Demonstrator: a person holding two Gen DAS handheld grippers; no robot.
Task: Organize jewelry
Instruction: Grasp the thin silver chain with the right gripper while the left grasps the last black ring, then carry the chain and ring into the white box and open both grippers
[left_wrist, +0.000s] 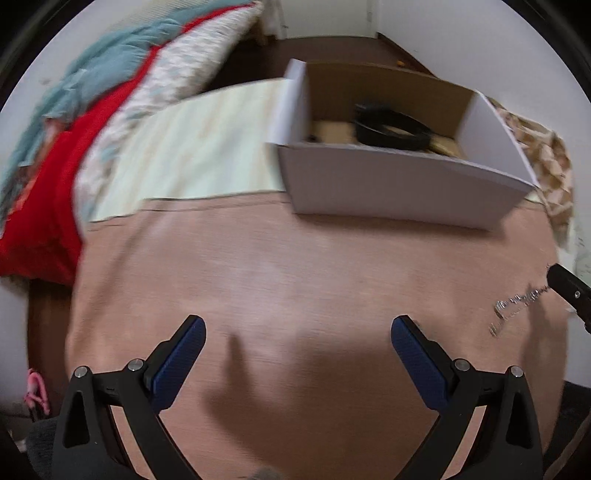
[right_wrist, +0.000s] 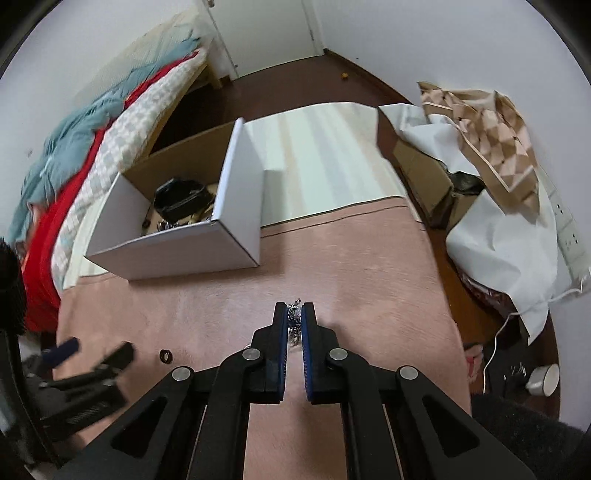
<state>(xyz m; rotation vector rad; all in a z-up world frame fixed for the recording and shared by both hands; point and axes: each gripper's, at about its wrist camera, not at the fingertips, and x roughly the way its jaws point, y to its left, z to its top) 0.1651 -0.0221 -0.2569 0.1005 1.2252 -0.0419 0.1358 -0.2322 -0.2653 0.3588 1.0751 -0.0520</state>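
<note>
Between the blue pads of the right gripper (right_wrist: 294, 314) sits a silver chain (right_wrist: 294, 325), a tangle of links pinched where the 2 fingers have come together on it, just above the pink cloth (right_wrist: 351, 258) that covers the table. That gripper tilts steeply down at the cloth. From the left wrist view the same chain (left_wrist: 517, 306) trails off the tip of the right gripper (left_wrist: 554, 275) at the right edge, blurred. The left gripper (left_wrist: 297, 326) also points steeply down, its fingers standing wide apart over bare cloth with nothing between them, well to the left of the chain. A small dark ring (right_wrist: 166, 356) lies on the cloth near the left gripper (right_wrist: 99, 352). Further back stands a white cardboard box (right_wrist: 177, 254), open at the top; inside are a black zipped case (right_wrist: 183, 197) and some small metal pieces too tiny to tell apart.
</note>
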